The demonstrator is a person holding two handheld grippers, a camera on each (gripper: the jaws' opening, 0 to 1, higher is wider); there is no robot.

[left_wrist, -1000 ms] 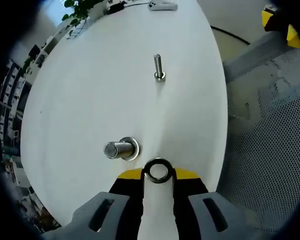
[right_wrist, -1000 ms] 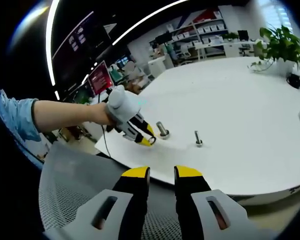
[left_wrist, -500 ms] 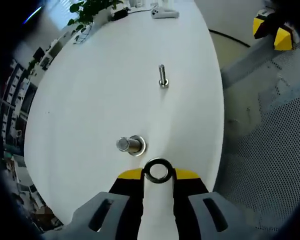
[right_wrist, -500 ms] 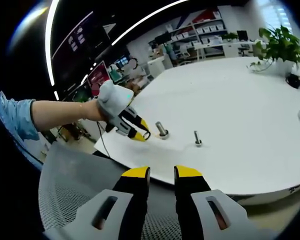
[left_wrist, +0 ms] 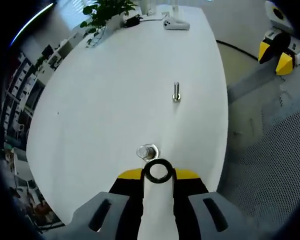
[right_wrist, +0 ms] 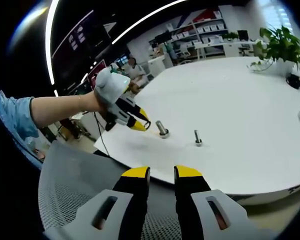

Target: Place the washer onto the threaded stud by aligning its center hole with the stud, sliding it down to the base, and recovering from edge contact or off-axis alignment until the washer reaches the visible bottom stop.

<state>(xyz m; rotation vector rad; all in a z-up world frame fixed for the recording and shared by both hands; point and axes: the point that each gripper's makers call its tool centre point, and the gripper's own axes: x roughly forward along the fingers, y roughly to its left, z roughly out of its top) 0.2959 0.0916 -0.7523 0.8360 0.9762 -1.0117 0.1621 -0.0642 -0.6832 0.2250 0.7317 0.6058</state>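
In the left gripper view, the left gripper (left_wrist: 158, 175) pinches a flat steel ring washer (left_wrist: 158, 170) between its yellow-tipped jaws, the washer's hole facing the camera. Compared with a second ago, the thick steel threaded stud (left_wrist: 147, 152) on the round white table (left_wrist: 100, 100) now sits just above the washer and appears nearly end-on, as a small bright disc on its flange; earlier it lay off to the left, showing its side. The camera has risen and swung over it. The stud's long axis points almost straight at the lens. A thinner steel bolt (left_wrist: 176, 92) stands upright farther off, well apart from the stud. The right gripper (left_wrist: 275, 50), yellow and black, shows at the upper right, over grey mesh.

In the right gripper view, the left gripper (right_wrist: 141, 126) is held by a hand (right_wrist: 97, 106) on a bare forearm with a blue sleeve (right_wrist: 15, 120), reaching in from the left. It has lifted since a second ago and now angles down toward the stud (right_wrist: 162, 129), its tips just beside and above the stud's top. The stud stands upright on the table (right_wrist: 240, 100), with the thin bolt (right_wrist: 197, 138) to its right. The right gripper's (right_wrist: 161, 176) own jaws stand close together with a narrow gap, gripping nothing, above a grey mesh chair back (right_wrist: 80, 200).
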